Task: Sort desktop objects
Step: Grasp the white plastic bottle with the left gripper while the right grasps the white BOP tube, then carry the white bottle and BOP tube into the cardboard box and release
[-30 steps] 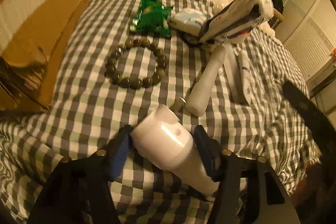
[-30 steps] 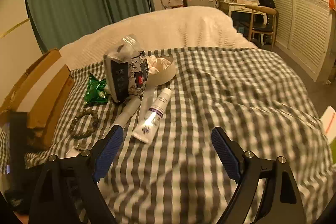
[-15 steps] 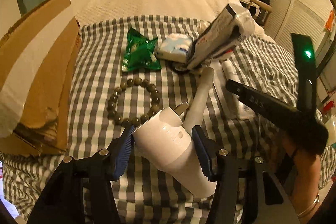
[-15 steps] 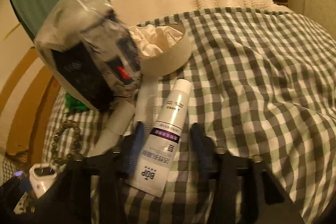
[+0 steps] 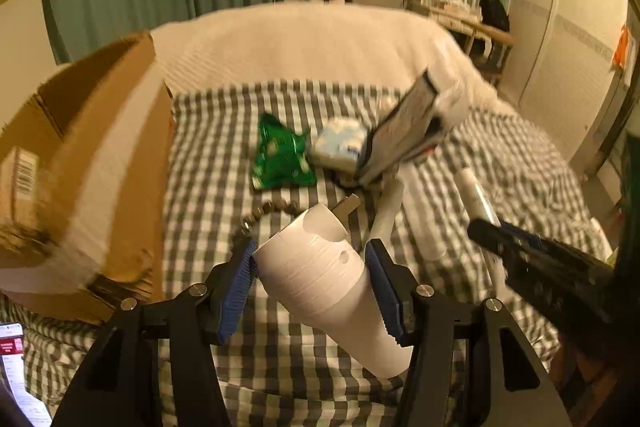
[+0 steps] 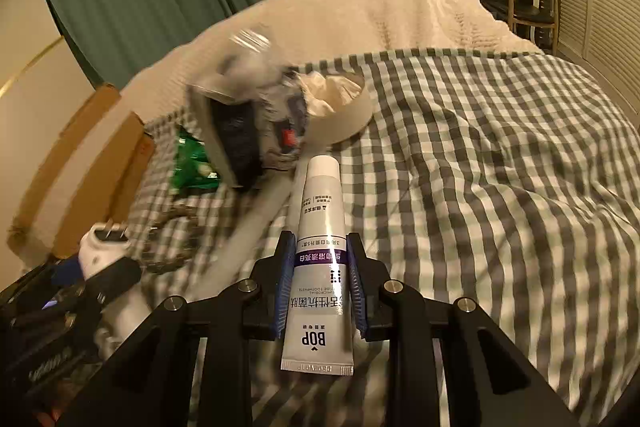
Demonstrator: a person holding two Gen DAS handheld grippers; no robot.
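Observation:
My left gripper (image 5: 311,255) is shut on a white plug adapter (image 5: 320,275), held above the checked bedspread (image 5: 208,155) with its prongs pointing away. The jaws of my right gripper (image 6: 321,247) are closing, and their blue pads (image 6: 285,287) press on both sides of a white and purple toothpaste tube (image 6: 322,203), cap pointing away. On the bed lie a green snack packet (image 5: 282,157), a bead bracelet (image 5: 260,213), a tissue pack (image 5: 340,145), a plastic-wrapped packet (image 5: 404,131) and a white bottle (image 5: 386,223).
An open cardboard box (image 5: 80,163) stands at the left of the bed. A round box holding cloth (image 6: 344,115) sits behind the wrapped packet (image 6: 248,123). A phone (image 5: 16,367) lies at the lower left. A cream blanket (image 6: 380,15) covers the far bed.
The left gripper has risen with the adapter. The right gripper came in over the toothpaste tube from open bedspread and its wide jaws have closed onto it.

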